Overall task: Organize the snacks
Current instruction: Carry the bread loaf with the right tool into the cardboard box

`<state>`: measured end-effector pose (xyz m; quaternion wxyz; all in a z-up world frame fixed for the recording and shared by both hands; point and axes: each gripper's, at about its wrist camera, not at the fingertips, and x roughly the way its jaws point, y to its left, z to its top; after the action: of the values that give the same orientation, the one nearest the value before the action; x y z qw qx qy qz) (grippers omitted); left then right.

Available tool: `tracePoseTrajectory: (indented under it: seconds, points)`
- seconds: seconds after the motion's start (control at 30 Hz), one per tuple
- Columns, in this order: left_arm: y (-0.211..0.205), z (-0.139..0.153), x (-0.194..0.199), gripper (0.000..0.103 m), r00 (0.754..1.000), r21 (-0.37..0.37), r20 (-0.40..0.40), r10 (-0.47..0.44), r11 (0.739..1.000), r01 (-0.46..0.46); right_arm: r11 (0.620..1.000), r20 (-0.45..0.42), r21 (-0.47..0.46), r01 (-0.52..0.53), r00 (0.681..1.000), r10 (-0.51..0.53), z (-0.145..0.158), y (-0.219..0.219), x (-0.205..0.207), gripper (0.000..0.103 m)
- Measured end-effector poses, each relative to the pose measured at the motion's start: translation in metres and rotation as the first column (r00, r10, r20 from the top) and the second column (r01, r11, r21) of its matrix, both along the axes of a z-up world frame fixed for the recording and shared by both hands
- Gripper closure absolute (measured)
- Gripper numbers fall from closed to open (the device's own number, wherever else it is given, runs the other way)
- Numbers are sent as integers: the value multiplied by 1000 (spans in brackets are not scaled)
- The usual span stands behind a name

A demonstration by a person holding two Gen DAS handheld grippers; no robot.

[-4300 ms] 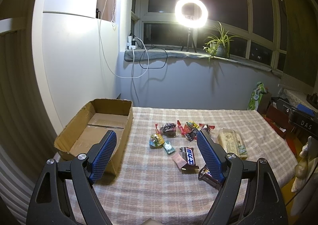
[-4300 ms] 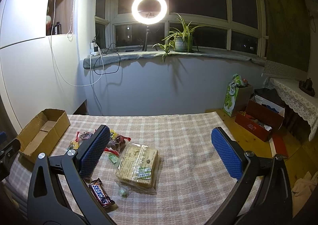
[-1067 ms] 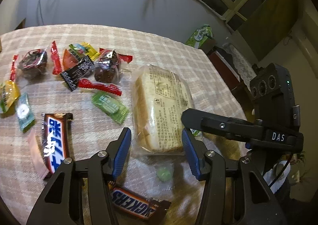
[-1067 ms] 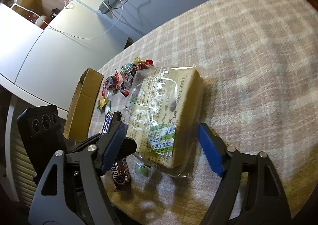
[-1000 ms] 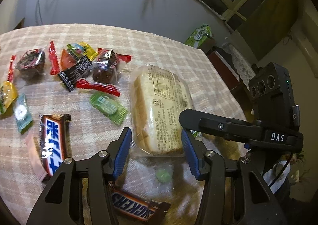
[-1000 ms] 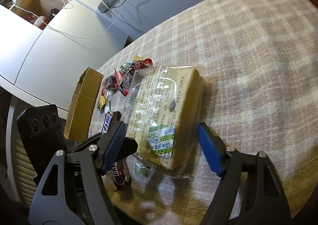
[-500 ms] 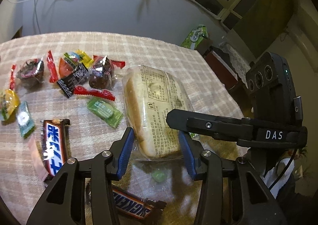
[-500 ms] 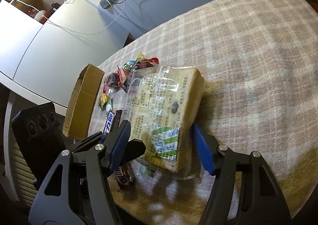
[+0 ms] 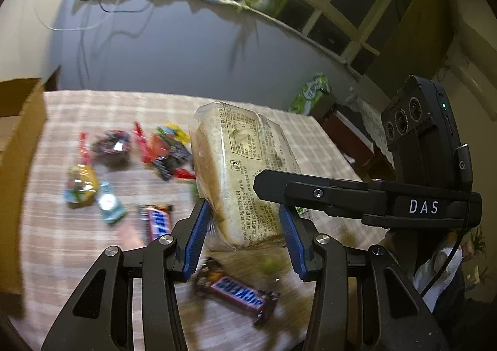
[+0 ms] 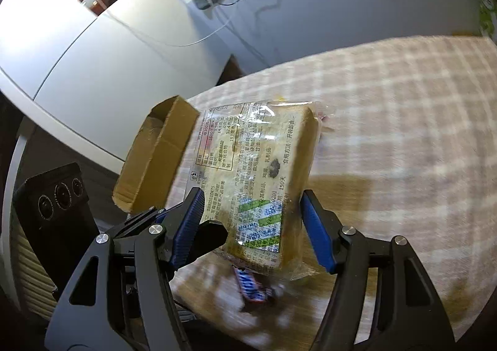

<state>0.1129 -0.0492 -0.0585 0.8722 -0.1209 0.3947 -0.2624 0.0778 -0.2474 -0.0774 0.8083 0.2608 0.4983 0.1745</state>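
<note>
While both tools close in from opposite sides, the bread package (image 9: 245,177) hangs above the checked surface (image 9: 93,245), tilted with its far end higher. The left hand-held gripper (image 9: 245,236) has its blue pads (image 9: 195,236) pressed against the near end of the package, one on each long side, narrowed to the loaf's width. The right hand-held gripper (image 10: 253,227) clamps the same package (image 10: 257,171) at its near end in the right wrist view, with one pad (image 10: 315,233) on the crust side at 3 o'clock and the other at 9 o'clock; its jaws are likewise drawn in to the width of the loaf. From the left wrist camera, the right tool's finger crosses in front of the package from 3 o'clock.

Below the loaf, a Snickers bar (image 9: 237,292) lies on the surface at 6 o'clock. A second blue-wrapped bar (image 9: 157,220) lies at 9 o'clock of the left tool's tips. Farther off, toward 10 o'clock, a blurred cluster of small wrapped candies (image 9: 136,149) is spread out. The cardboard box (image 9: 18,164) stands at the left edge of the surface, open side up; the right wrist view has it (image 10: 155,158) at 10 o'clock, beyond the package.
</note>
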Motion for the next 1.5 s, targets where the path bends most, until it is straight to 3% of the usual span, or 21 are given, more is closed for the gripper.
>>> tracePoseTrajectory:
  seconds: [0.33,0.8,1.17,1.5]
  points:
    - [71,16,-11,58,988,-11,58,140,990,-140,992,52,-10,-125,991,125,22,75,28,36]
    - [178,20,-30,58,932,-28,75,354,935,-353,949,89,-16,-316,945,316,33,198,66,36]
    - [221,7,-31,58,897,-16,50,439,899,-438,916,67,-20,-402,913,402,17,262,95,36]
    - [237,0,-26,59,873,9,15,487,873,-487,901,50,-33,-433,900,434,3,293,113,36]
